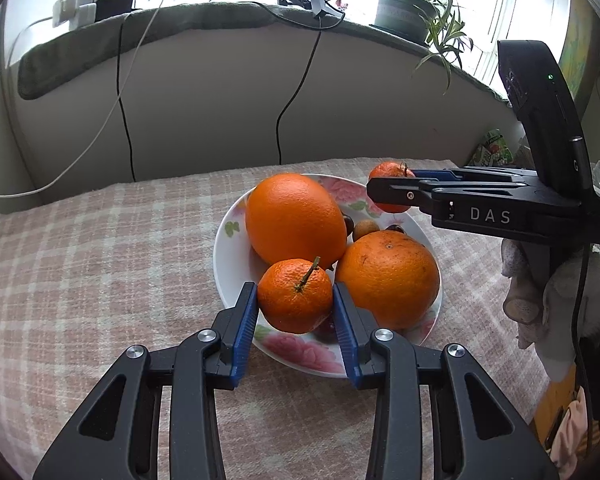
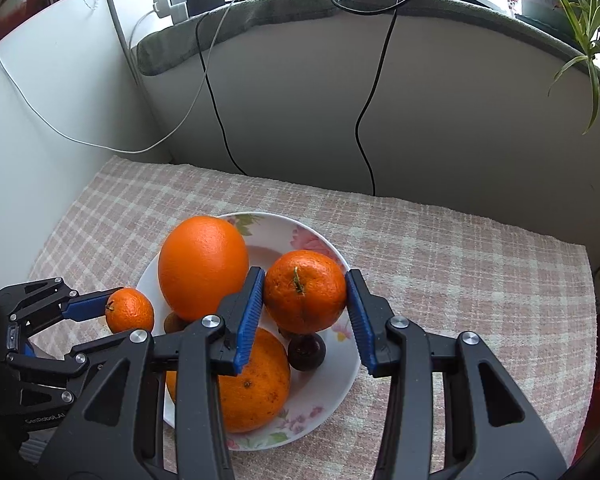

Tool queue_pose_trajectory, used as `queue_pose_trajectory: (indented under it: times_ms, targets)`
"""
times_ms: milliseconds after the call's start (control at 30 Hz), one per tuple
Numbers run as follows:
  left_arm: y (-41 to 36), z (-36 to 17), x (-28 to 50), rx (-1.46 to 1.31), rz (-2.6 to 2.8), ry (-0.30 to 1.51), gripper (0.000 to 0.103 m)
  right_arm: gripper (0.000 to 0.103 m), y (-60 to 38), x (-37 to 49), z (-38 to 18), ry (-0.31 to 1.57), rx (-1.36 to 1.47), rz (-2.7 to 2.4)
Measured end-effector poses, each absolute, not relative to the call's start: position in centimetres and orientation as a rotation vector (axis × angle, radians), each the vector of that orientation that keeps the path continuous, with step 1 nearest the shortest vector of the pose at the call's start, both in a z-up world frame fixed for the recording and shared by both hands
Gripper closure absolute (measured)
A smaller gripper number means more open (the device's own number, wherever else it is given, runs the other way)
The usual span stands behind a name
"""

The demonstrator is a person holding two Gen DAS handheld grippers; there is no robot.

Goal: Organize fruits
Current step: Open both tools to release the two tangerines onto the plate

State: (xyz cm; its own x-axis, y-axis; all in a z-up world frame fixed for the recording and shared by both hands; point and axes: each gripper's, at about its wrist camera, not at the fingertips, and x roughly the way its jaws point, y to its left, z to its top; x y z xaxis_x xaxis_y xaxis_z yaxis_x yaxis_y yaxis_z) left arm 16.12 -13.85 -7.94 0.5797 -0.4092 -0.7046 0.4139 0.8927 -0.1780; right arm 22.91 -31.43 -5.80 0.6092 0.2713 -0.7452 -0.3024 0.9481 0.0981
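Pinching a small stemmed mandarin [image 1: 288, 308] between the blue pads of the left gripper [image 1: 295, 300], jaws partly closed and pressing on both flanks of the fruit. Holding it over the 7 o'clock rim of the floral plate [image 1: 220, 248] in the left wrist view, apparently just clear of the porcelain, though hard to tell for sure.

Gripping a somewhat bigger tangerine [image 2: 304, 300] the same way in the right gripper [image 2: 305, 292], stem facing the camera. Hanging it above the plate's 1 o'clock side in the left wrist view.

Already lying in the plate: an oval orange [image 1: 296, 220] at 11 o'clock, a round, speckled orange [image 1: 388, 278] at 3 o'clock, and a dark purple fruit [image 2: 306, 352] plus a few small brown ones tucked between. Resting all of it on a plaid cloth [image 1: 100, 260].

Judging the step as mid-transfer with both citrus in hand, probably gathering them onto the plate; not possible to rule out lifting them away instead.

Calling next for picking a free gap, lowering one fruit at a time, and easing the pads apart slowly. Watching for rolling: little bare plate left, and a nudge to either big orange risking a spill over the rim.
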Motion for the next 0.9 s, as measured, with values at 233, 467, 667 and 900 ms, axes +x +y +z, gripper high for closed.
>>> queue_pose_trajectory:
  times_ms: [233, 467, 667, 900]
  targets:
    - [-13.8, -8.0, 16.1, 0.007, -0.484, 0.815, 0.067, 0.056, -31.4, 22.7, -5.6, 0.847, -0.036, 0.337]
    - [-14.0, -7.7, 15.6, 0.024, -0.498, 0.798, 0.048, 0.038, -31.2, 22.0, -4.5, 0.807, -0.035, 0.346]
    - [-13.0, -7.4, 15.3, 0.021, -0.497, 0.783, 0.048, 0.035, -30.6, 20.4, -4.0, 0.784, -0.052, 0.344]
    - [-9.9, -6.9, 15.0, 0.009, -0.469, 0.768, 0.048, 0.035, -30.2, 17.8, -3.2, 0.752, -0.04, 0.351]
